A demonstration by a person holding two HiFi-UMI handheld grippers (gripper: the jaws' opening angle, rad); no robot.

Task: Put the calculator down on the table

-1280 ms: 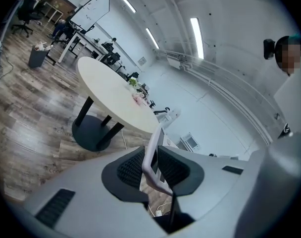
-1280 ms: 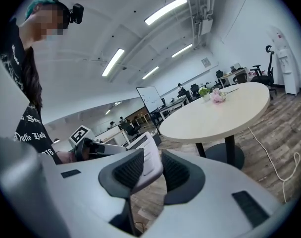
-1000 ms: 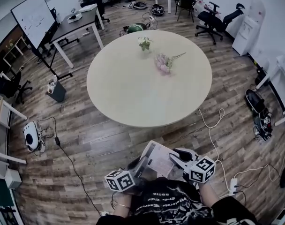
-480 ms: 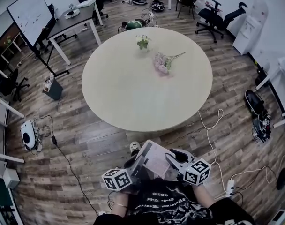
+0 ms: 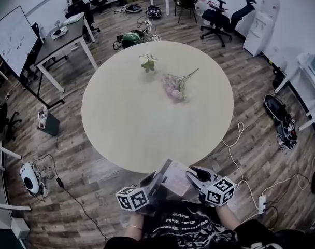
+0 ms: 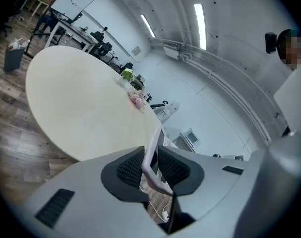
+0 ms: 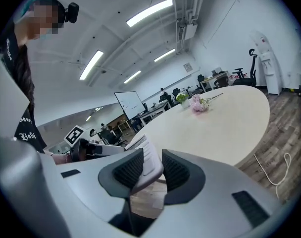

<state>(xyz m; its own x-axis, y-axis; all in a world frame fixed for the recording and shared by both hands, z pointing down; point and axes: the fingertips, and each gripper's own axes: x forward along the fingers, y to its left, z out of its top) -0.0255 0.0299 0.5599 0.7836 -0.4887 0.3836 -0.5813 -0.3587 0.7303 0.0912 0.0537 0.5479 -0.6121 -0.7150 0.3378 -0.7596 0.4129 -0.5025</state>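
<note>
Short of counter (image 5: 147,118) — carry step, with left gripper (image 5: 153,183) and right gripper (image 5: 195,176) fingers clamped on calculator (image 5: 174,179); next, lower onto counter.

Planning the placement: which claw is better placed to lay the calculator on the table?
Neither alone: left claw and right claw each clamp an opposite edge of the calculator, close to the table. Probably lower with both.

An open office: a whiteboard (image 5: 12,38), desks (image 5: 59,38), swivel chairs (image 5: 219,15) and a round table (image 5: 126,123) under strip lights (image 7: 148,12).
</note>
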